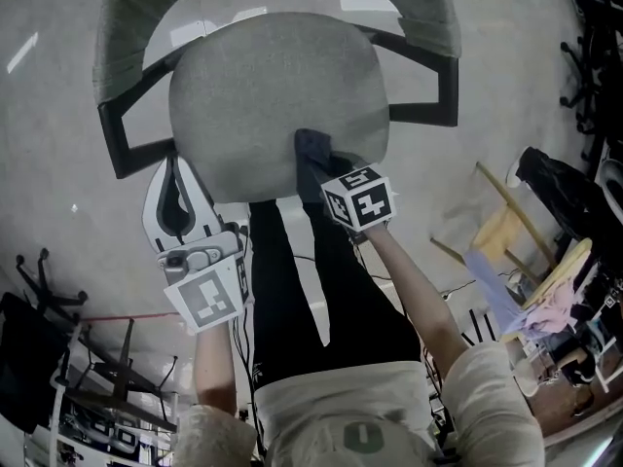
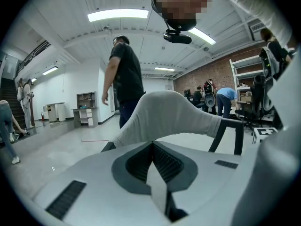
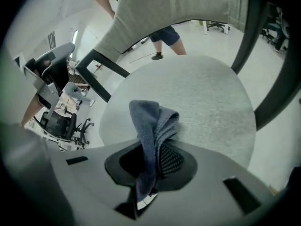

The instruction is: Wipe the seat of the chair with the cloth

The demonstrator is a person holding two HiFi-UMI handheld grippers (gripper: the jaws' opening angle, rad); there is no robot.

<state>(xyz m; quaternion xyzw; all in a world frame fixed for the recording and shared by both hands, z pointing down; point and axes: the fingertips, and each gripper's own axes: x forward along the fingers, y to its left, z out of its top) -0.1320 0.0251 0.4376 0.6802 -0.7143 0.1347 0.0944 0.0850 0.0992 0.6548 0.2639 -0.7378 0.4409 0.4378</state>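
Note:
The chair's round grey seat (image 1: 263,95) fills the upper middle of the head view, with black armrests (image 1: 125,136) at its sides. My right gripper (image 1: 321,168) is shut on a dark blue cloth (image 1: 313,152), which rests on the seat's near right edge. In the right gripper view the cloth (image 3: 153,131) stands bunched between the jaws over the grey seat (image 3: 207,102). My left gripper (image 1: 178,197) hangs beside the seat's near left edge, shut with nothing in it. Its own view looks at the chair's grey backrest (image 2: 164,114).
A person in a black shirt (image 2: 124,76) stands beyond the chair. Other people work at the far right (image 2: 225,98). Wooden pieces and clutter (image 1: 531,251) lie on the floor to the right. Black chair bases (image 1: 44,280) sit at the left.

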